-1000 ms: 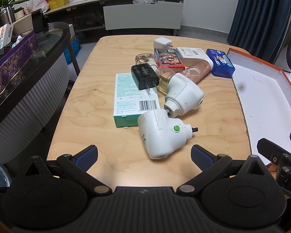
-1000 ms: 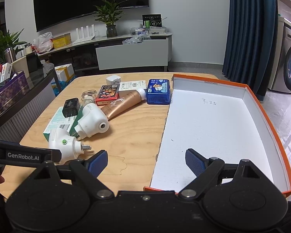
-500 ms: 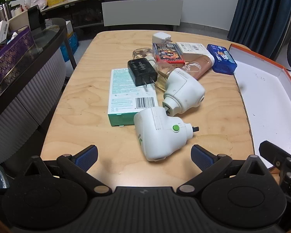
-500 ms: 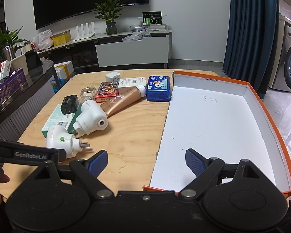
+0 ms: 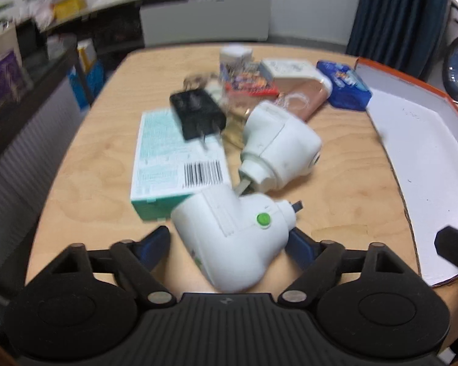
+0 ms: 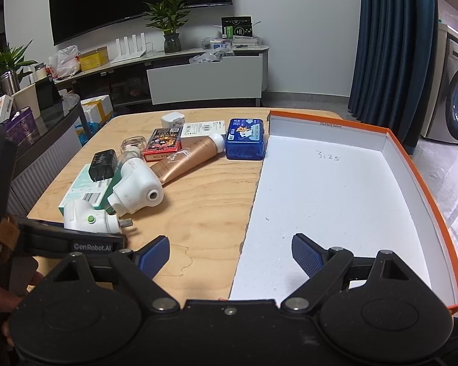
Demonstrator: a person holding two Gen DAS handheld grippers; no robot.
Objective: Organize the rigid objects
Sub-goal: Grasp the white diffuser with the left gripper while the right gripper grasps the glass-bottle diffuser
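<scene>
step: pick-up of nearest white plastic plug-in unit with green button (image 5: pixel 233 238), lying at near table edge. left gripper (image 5: pixel 229 244) jaws just been closing around it; pads look touching, blur hides firm clench. right gripper (image 6: pixel 230 254) spread, empty. next: lift, carry right into white orange-rimmed cardboard tray (image 6: pixel 390 140), roomy; second white unit (image 5: pixel 279 155) just beside.

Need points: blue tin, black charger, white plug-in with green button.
blue tin (image 6: pixel 245 139), right wrist view, lid centre
black charger (image 5: pixel 197 113), left wrist view, top face
white plug-in (image 5: pixel 229 238), left wrist view, body left of green button
</scene>
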